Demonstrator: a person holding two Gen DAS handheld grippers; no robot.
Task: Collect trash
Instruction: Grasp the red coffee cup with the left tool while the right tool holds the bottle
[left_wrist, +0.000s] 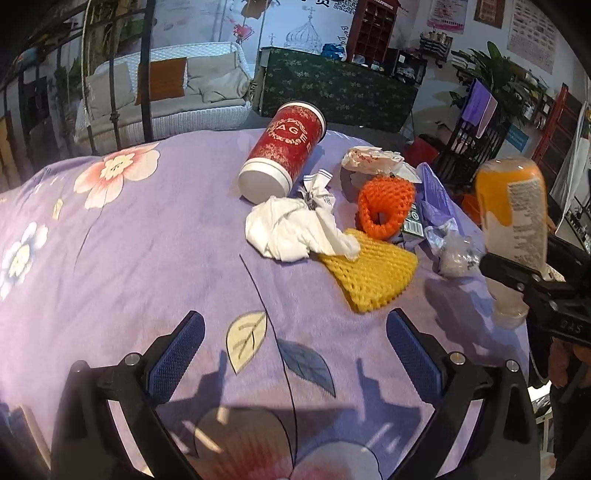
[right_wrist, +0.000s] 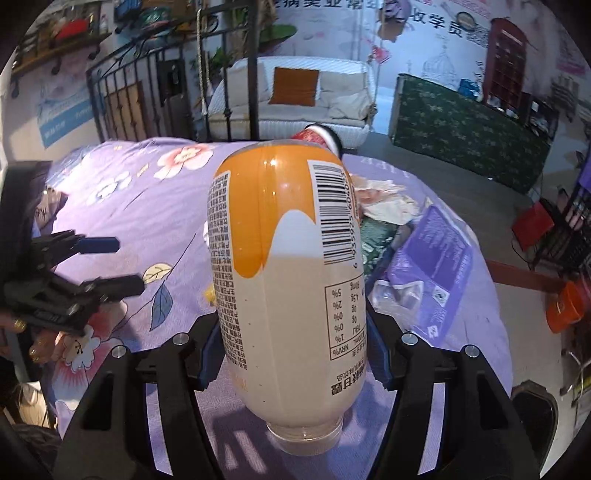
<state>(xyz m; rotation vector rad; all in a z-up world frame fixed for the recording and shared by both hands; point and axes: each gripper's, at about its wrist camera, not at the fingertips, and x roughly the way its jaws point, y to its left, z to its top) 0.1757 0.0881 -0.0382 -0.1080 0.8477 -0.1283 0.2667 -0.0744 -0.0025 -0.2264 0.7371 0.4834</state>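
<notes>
Right gripper (right_wrist: 291, 354) clamps an orange-and-cream bottle (right_wrist: 284, 266); left gripper (left_wrist: 295, 354) gapes empty.

Low in the frame, the pads press both sides of the bottle, lifted over the purple floral cloth (left_wrist: 129, 258). Beyond, mid-frame: white wrapper (left_wrist: 291, 232), yellow foam net (left_wrist: 365, 273), orange foam net (left_wrist: 384, 210); farthest, a red canister (left_wrist: 284, 147) on its side.

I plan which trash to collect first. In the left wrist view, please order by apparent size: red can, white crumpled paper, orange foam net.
1. red can
2. white crumpled paper, nearly as large but nearer the camera, so unsure
3. orange foam net
</notes>
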